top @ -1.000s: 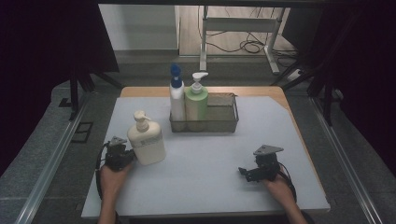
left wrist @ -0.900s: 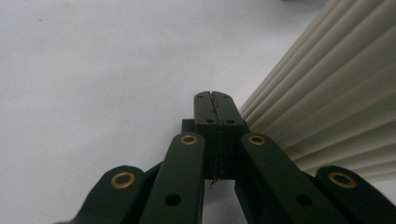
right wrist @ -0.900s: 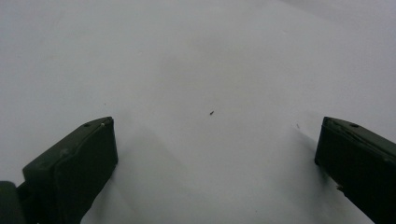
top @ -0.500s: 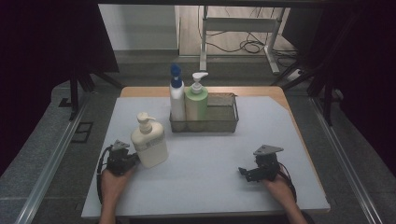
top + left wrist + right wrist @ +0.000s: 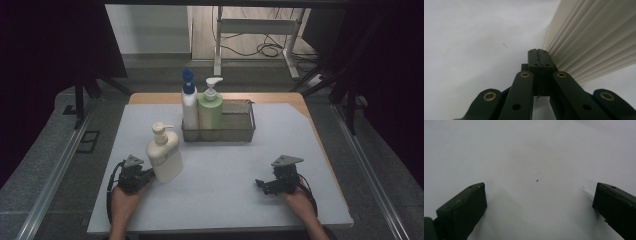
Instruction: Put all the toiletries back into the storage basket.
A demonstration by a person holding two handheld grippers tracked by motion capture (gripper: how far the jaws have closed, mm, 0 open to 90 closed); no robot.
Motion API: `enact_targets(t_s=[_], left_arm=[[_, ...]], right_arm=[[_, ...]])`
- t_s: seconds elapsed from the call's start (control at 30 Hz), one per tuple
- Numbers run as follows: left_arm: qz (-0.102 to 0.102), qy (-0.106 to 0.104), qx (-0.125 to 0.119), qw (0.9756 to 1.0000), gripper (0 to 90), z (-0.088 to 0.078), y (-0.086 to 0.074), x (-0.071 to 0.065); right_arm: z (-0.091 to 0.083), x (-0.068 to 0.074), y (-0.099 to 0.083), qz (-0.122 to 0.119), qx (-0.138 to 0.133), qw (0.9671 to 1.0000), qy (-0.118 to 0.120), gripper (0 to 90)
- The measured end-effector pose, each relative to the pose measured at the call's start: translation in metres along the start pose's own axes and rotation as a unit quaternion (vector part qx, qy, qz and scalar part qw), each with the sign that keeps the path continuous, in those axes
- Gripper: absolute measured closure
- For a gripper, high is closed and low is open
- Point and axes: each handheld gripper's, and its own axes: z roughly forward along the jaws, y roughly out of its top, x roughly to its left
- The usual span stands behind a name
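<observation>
A cream pump bottle (image 5: 164,155) stands upright on the white mat (image 5: 225,200), left of centre. My left gripper (image 5: 146,174) lies low on the mat at the bottle's lower left. It is shut with nothing between its jaws. In the left gripper view the closed tips (image 5: 539,51) rest against the ribbed side of the cream bottle (image 5: 596,37). My right gripper (image 5: 261,184) sits on the mat at the near right, pointing left. It is open, and in the right gripper view (image 5: 539,188) bare mat lies between its jaws.
A wire basket (image 5: 248,131) stands at the back middle of the mat. It holds a white bottle with a blue cap (image 5: 189,102) and a green pump bottle (image 5: 210,107) at its left end. Dark floor and metal rails flank the table.
My left gripper has slid to the right across the mat. The cream bottle has shifted right and slightly nearer with it. The right gripper has stayed still.
</observation>
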Motion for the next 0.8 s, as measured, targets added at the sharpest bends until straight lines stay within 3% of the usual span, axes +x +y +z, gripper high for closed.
enact_targets(t_s=[0.3,0.8], left_arm=[[0.009,-0.006,0.004,0.9999,89.3,0.0,-0.003,-0.014],[0.041,-0.023,0.018,0.9987,89.2,0.004,-0.002,-0.04]], right_arm=[[0.0,0.0,0.0,0.0,0.0,1.0,0.0,0.0],[0.0,0.0,0.0,0.0,0.0,1.0,0.0,0.0]])
